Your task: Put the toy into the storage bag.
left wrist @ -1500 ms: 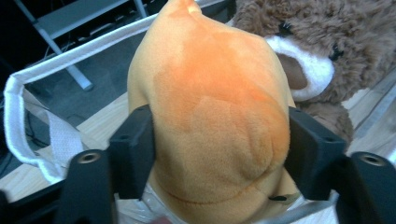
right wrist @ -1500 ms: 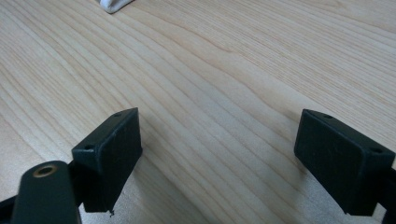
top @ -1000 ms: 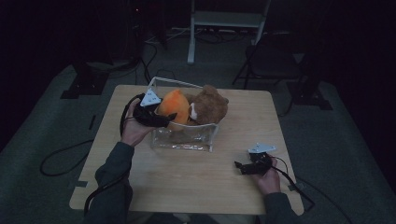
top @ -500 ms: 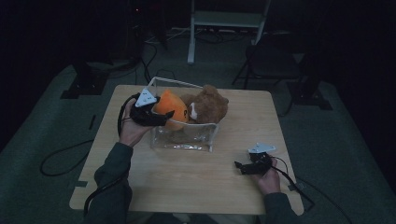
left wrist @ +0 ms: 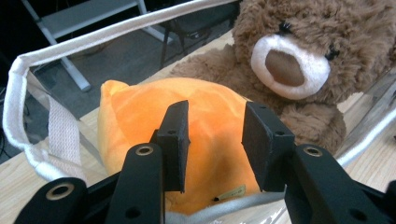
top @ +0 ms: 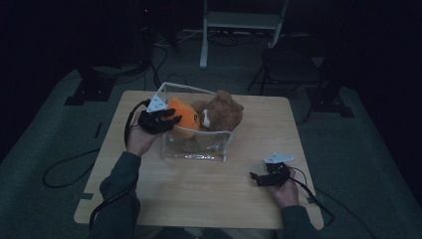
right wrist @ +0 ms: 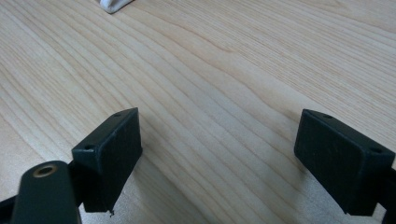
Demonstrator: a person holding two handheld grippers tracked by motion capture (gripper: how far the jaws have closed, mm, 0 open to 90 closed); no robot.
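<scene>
The orange plush toy (left wrist: pixel 205 140) sits at the left end of the clear bag (top: pixel 196 149) on the table (top: pixel 209 199), its long axis running left to right, its pointed corner toward the far left. The left gripper (left wrist: pixel 215 140) has just been closing and now pinches the toy. A brown teddy bear (left wrist: pixel 299 60) crowds it on the right. The right gripper (right wrist: pixel 219 158), near right, rests with jaws apart.
</scene>
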